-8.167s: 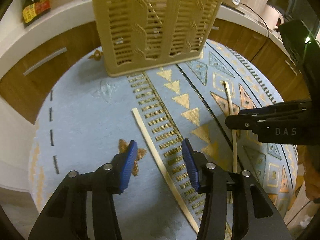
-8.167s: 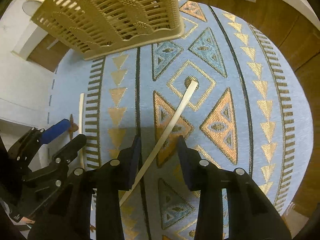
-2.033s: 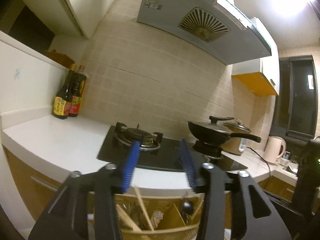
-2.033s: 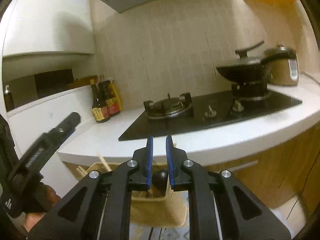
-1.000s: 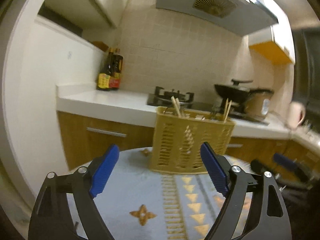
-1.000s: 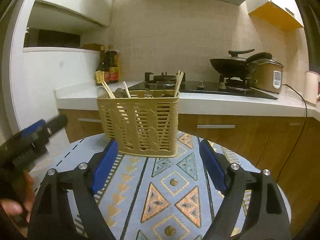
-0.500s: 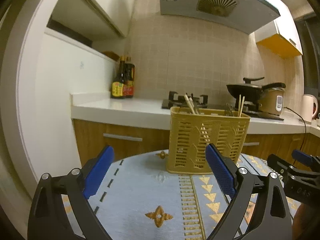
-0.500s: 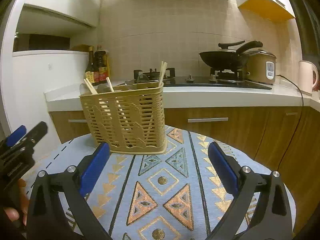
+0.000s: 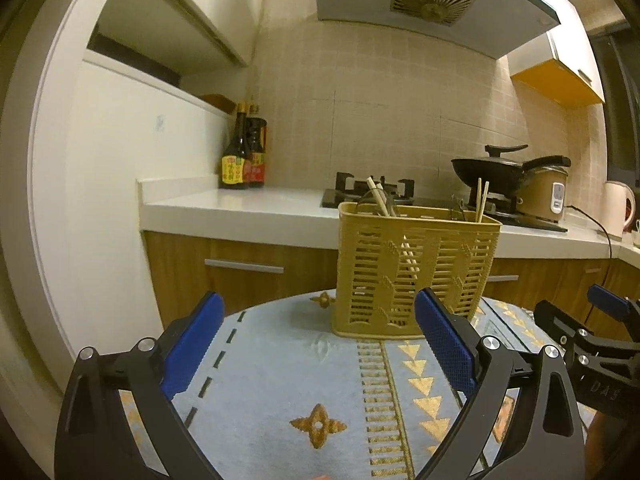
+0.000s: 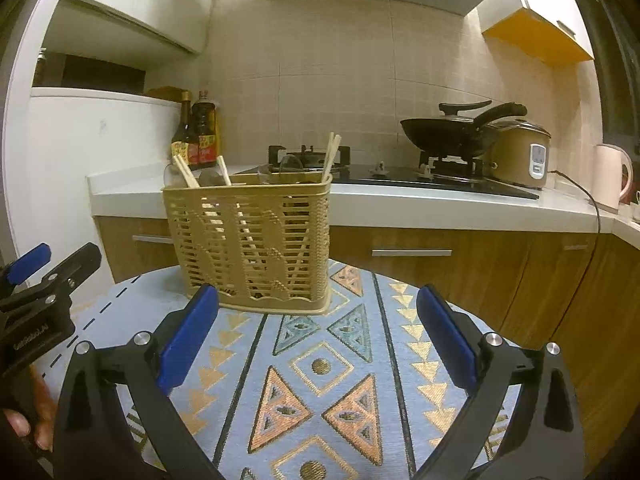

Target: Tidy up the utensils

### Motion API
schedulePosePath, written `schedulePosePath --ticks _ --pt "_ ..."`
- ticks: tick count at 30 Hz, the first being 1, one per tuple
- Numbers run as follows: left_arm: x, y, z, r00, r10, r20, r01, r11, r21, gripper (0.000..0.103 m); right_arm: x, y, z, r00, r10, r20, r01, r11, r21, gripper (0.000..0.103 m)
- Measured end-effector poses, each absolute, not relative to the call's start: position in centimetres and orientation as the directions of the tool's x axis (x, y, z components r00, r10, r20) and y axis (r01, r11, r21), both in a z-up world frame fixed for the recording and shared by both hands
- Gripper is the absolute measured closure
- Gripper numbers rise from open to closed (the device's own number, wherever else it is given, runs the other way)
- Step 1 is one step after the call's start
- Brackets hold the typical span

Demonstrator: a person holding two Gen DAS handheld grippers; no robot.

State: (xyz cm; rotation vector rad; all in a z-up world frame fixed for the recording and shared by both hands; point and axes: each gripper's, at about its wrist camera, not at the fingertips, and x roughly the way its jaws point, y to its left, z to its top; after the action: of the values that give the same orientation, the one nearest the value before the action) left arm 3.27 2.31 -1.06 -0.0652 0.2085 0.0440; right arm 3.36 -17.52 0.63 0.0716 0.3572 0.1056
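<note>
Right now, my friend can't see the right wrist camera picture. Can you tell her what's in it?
A tan slotted plastic basket holding wooden chopsticks stands on a round table with a blue patterned cloth. The right gripper is open and empty in front of it, with a kitchen counter behind.

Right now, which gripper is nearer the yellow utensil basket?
Right, slightly. The right gripper sits just short of the utensil basket; the left gripper, jaws opening and empty, is set back leftward.

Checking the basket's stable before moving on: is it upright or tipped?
Upright: the utensil basket stands flat on the patterned cloth, chopsticks poking out its top.
</note>
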Motion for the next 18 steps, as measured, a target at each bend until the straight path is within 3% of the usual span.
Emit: schedulePosePath --ticks 18 --pt "3.63 2.03 -1.26 0.971 0.042 -0.235 -0.056 0.997 -0.051 0.008 3.22 -16.86 0.62 0.93 0.118 -0.348 -0.102 0.993 0.065 0.008"
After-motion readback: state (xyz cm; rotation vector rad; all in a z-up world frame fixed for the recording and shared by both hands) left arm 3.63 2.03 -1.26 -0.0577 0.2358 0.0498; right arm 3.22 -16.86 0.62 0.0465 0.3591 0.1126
